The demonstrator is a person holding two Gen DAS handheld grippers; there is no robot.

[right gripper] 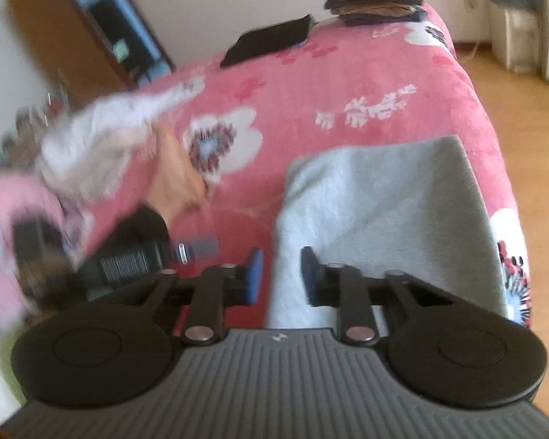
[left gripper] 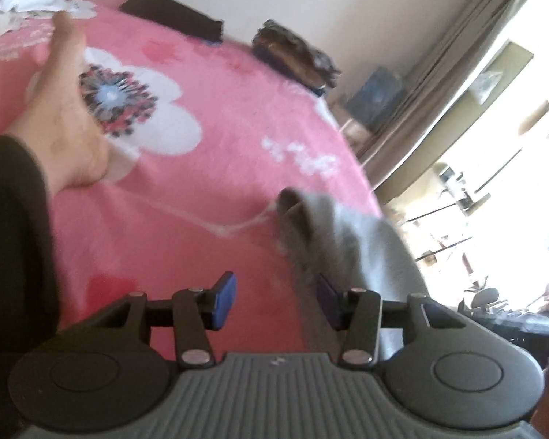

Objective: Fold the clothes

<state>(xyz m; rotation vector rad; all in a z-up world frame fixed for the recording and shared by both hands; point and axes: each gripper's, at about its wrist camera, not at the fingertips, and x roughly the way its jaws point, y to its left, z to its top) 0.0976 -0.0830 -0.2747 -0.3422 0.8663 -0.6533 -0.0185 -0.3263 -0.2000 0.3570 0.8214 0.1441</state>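
- The bed has a pink blanket (left gripper: 208, 168) with big white flowers on it.
- The left gripper (left gripper: 276, 301) hangs over the pink blanket. Its two blue pads (left gripper: 226, 300) stand apart, and nothing is squeezed between them.
- A grey cloth (left gripper: 333, 241) lies near the edge of the bed. In the left wrist view it reaches up to the pad on the picture's right side and runs behind it. The picture is too blurry to tell if the cloth touches that pad.
- The right gripper (right gripper: 282, 278) hangs over the same grey cloth (right gripper: 384, 219), which lies flat and looks folded, with one corner pointing up the bed.
- The right gripper's jaws have a small gap. The left side of the cloth shows through that gap, but the pads do not press on it.
- A person's bare foot (left gripper: 64, 109) rests on the blanket next to a big flower. A dark trouser leg (left gripper: 14, 226) comes down to it.
- A white piece of clothing (right gripper: 95, 139) lies crumpled by the toes, well apart from the grey cloth.
- A folded black garment (left gripper: 175, 18) and a pile of patterned folded clothes (left gripper: 296, 55) sit at the far side of the bed.
- A brown wooden floor (right gripper: 523, 117) shows beside the bed.
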